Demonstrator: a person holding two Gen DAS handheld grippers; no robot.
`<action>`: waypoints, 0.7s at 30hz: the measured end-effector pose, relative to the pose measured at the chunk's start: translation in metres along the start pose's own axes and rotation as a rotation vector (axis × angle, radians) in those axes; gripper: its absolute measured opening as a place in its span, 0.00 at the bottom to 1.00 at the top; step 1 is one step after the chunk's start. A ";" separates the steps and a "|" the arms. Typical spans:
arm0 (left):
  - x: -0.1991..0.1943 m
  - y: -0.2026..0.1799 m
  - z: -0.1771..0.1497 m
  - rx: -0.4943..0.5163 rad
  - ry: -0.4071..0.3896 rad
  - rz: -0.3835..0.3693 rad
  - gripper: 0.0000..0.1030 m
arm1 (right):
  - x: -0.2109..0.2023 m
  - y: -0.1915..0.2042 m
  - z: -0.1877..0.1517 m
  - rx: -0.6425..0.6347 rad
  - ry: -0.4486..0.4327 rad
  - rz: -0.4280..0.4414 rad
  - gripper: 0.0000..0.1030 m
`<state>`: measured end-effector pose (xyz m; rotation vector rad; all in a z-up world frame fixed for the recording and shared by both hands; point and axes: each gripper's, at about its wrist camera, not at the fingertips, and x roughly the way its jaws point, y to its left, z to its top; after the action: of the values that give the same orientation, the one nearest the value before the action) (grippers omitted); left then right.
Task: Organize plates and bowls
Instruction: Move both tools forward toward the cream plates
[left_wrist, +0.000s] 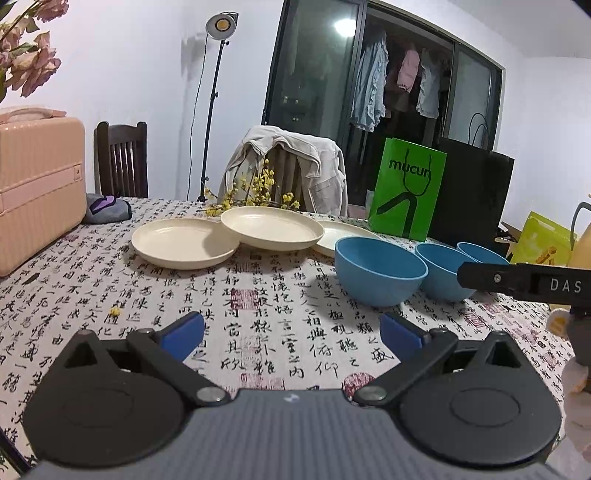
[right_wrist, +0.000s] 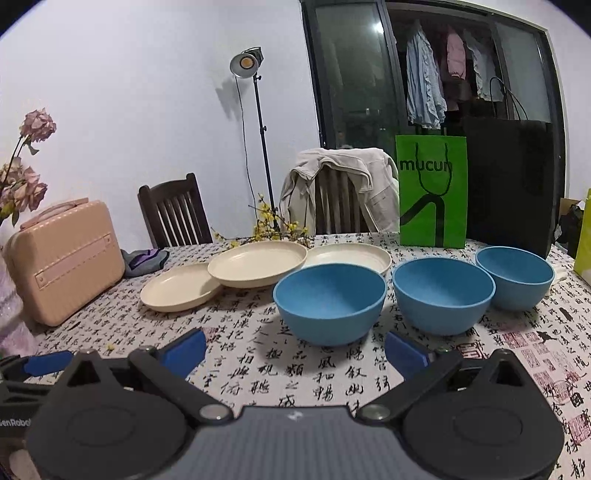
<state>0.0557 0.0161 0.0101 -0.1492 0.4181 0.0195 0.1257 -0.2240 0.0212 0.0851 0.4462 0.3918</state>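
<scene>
Both your left gripper (left_wrist: 291, 332) and right gripper (right_wrist: 295, 349) hang spread, empty. Blue bowls (right_wrist: 330, 307) sit near right, cream plates (right_wrist: 257, 264) far left. Probably light, stiff, slick: pinch rims.

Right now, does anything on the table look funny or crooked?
Yes. The middle cream plate sits tilted, its edge propped on the left cream plate instead of lying flat. A yellow petal lies loose on the tablecloth. The three blue bowls stand upright.
</scene>
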 end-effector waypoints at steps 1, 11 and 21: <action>0.001 0.000 0.001 -0.003 -0.002 0.000 1.00 | 0.001 -0.001 0.001 0.005 -0.002 0.001 1.00; 0.006 0.004 0.007 -0.015 -0.034 0.005 1.00 | 0.007 -0.006 0.009 0.035 -0.047 0.001 1.00; 0.008 0.008 0.020 -0.024 -0.065 0.025 1.00 | 0.009 -0.007 0.019 0.034 -0.078 0.001 1.00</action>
<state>0.0703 0.0265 0.0237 -0.1668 0.3546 0.0540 0.1436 -0.2268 0.0334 0.1333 0.3762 0.3810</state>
